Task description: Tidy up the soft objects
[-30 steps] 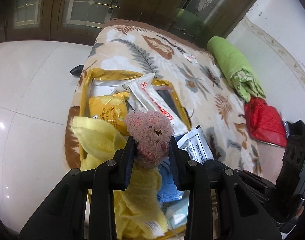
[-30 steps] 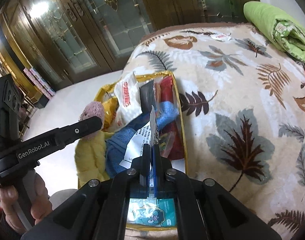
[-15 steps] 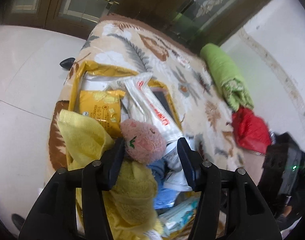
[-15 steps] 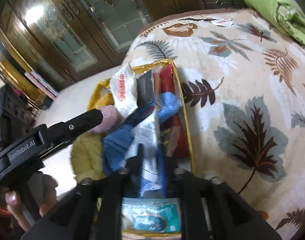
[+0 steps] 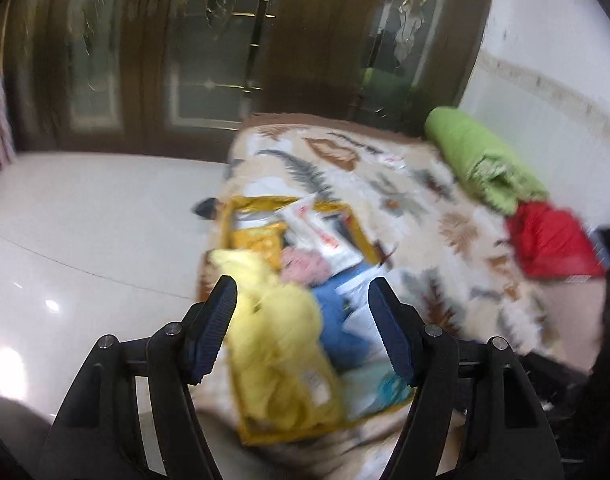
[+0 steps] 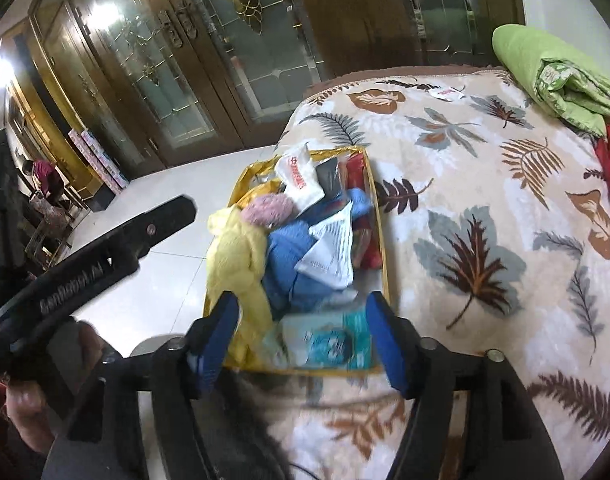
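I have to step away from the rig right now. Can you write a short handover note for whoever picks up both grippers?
Left gripper: fingers opening, nothing between them.
Right gripper: fingers opening, nothing held.
The pink plush toy, yellow towel, blue cloth and white packet all lie in the gold-edged bag on the leaf blanket.
Done: toy and packet are in the bag.
Left: green bundle and red item lie outside the bag.

My left gripper [image 5: 303, 304] hangs over the yellow bag [image 5: 345, 220], jaws opening with nothing between them. Below lie a yellow towel [image 5: 281, 344], a pink plush [image 5: 305, 266] and blue cloth [image 5: 337, 320], all blurred.
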`<state>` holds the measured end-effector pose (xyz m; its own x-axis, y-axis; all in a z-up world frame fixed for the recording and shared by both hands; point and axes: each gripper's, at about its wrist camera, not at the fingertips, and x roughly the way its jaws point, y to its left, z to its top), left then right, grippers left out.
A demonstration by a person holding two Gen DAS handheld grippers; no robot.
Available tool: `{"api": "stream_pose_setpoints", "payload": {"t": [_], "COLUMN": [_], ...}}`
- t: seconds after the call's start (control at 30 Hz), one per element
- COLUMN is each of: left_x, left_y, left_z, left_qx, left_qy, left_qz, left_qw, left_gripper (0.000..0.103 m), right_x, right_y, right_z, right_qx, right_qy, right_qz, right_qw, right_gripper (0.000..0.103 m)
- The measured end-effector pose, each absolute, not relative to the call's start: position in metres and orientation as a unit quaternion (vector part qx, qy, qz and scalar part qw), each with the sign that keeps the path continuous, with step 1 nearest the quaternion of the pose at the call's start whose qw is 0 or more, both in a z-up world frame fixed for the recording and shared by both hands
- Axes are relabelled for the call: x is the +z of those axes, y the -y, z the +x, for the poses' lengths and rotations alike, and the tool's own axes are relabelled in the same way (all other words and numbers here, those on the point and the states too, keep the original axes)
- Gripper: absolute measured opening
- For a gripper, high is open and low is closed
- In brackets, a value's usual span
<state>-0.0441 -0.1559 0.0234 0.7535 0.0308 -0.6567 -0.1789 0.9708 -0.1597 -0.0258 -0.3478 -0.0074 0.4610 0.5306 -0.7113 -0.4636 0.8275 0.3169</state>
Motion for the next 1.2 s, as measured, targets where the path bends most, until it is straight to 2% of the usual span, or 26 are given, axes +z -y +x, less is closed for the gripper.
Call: {"api": "stream_pose_setpoints", "payload": {"t": [0.1, 0.43, 1.2], "left_x": [0.019, 0.018, 0.001], "left_y": [0.164, 0.160, 0.151], "left_z": [-0.061, -0.091, -0.088], "left_qx": [0.066, 0.104, 0.130], "left_qy": [-0.368, -0.378, -0.404], "left_qz": [-0.078, -0.091, -0.088], "left_qw": [0.924, 0.915, 0.901], "left_gripper": [0.069, 0.069, 0.069], "right_x": [-0.009, -0.002, -0.012], "right_y": [0.350, 0.346, 0.331], "right_z": [-0.033, -0.049, -0.050], "right_qx": [0.283, 0.268, 0.258], "right_qy": [-0.434, -0.434, -0.452], "right_qz": [0.040, 0.021, 0.008], "right_qw": [0.854, 0.860, 0.854], "right_gripper": [0.069, 0.069, 0.069]}}
